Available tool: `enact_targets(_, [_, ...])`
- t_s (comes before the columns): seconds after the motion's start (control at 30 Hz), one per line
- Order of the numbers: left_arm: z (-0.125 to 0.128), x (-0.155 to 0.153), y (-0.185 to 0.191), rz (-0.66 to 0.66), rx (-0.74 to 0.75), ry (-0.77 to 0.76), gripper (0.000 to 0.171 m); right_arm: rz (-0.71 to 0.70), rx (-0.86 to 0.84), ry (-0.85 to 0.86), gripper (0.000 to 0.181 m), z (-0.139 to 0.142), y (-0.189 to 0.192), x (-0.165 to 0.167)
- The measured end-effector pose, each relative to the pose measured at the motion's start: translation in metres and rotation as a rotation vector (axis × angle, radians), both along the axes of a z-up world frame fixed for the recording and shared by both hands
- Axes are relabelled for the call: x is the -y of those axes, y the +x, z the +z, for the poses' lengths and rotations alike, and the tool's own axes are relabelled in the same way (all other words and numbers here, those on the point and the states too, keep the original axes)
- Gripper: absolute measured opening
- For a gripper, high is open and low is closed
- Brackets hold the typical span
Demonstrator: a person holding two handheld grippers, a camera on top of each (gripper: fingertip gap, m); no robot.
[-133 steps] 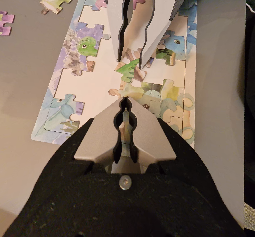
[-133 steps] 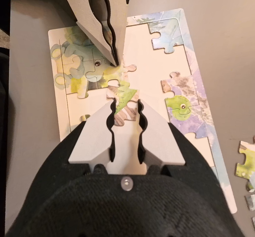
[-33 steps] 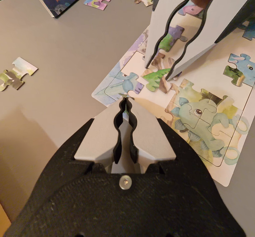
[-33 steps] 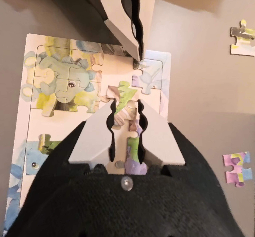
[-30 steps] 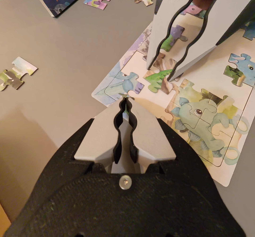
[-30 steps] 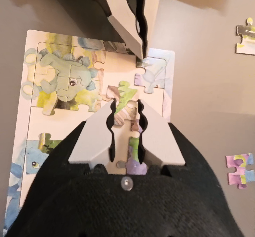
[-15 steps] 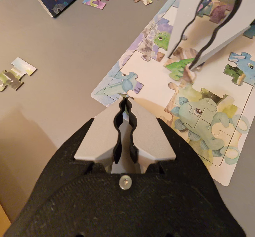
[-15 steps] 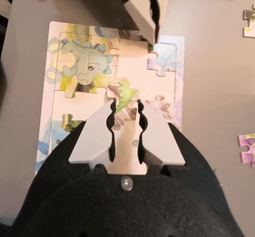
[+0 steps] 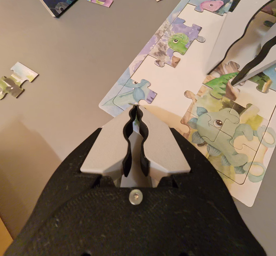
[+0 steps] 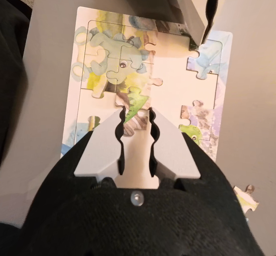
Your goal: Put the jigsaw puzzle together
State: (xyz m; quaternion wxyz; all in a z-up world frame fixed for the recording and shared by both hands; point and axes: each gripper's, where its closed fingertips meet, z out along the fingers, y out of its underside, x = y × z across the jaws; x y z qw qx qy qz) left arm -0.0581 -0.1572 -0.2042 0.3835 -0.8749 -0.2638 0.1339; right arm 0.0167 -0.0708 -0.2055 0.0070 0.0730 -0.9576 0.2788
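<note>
We are fitting a green piece [image 10: 135, 104] into the puzzle tray [image 10: 79, 14], using the teal dinosaur cluster [image 10: 113, 63] already in the tray as our landmark. Our right tongs [image 10: 136, 109] grasp the green piece by its two side edges, and the piece sits right against the cluster's near edge, its knob reaching into the notch there. We judge it is close to seated but not pressed flat; in the left wrist view it looks slightly raised over the cluster [image 9: 221, 129].

Our left tongs [image 9: 136, 106] are clenched on nothing, tips resting at the tray corner across from the cluster, beside a pale blue piece [image 9: 135, 92], apparently steadying the tray.

The next move calls for nudging the green piece toward the cluster until the knob drops in, then letting go and pressing down. Loose pieces [image 9: 15, 81] wait on the table [image 9: 67, 47], well away from the cluster.
</note>
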Motion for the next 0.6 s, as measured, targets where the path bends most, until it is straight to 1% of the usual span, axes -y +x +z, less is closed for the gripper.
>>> enact_targets(0.6, [-0.0016,-0.0002,0.0006,-0.004,-0.004,-0.016,0.0,0.003,0.0,0.007,0.032,-0.0027,0.0019,0.0003])
